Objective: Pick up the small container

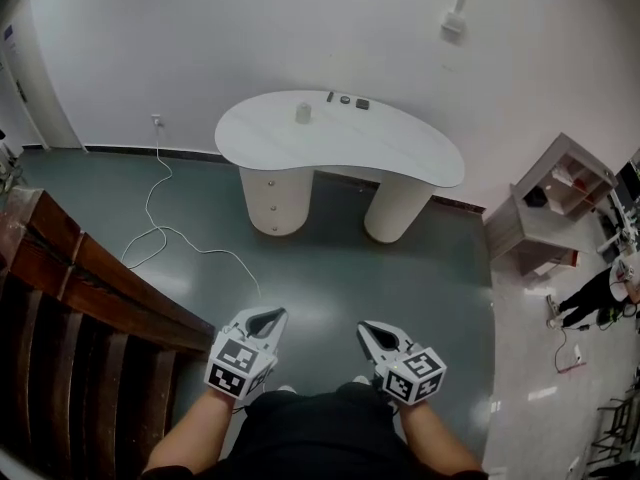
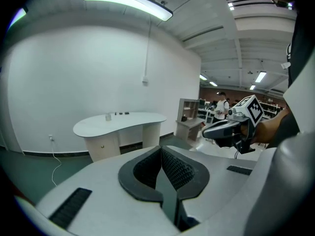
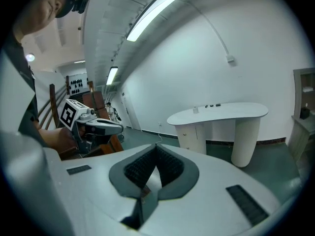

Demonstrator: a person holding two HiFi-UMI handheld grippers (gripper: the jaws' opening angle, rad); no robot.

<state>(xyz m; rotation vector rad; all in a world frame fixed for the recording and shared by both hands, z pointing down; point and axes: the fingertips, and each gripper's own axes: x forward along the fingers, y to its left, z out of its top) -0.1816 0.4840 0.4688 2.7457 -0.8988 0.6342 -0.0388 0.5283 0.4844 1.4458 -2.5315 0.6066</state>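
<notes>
The small container (image 1: 303, 113) is a pale little cylinder standing on a white kidney-shaped table (image 1: 400, 153) far ahead by the wall. It also shows small on the table in the left gripper view (image 2: 108, 116) and in the right gripper view (image 3: 196, 109). My left gripper (image 1: 264, 317) and right gripper (image 1: 369, 330) are held low in front of my body, far from the table. Both are shut with nothing between the jaws. The left gripper's pads (image 2: 173, 167) meet at their tips, and so do the right gripper's pads (image 3: 167, 163).
Three small dark items (image 1: 345, 99) lie at the table's back edge. A white cable (image 1: 160, 230) trails over the green floor from a wall socket. A dark wooden bench (image 1: 70, 308) stands to my left. A grey shelf unit (image 1: 545, 208) and a person (image 1: 592, 296) are at the right.
</notes>
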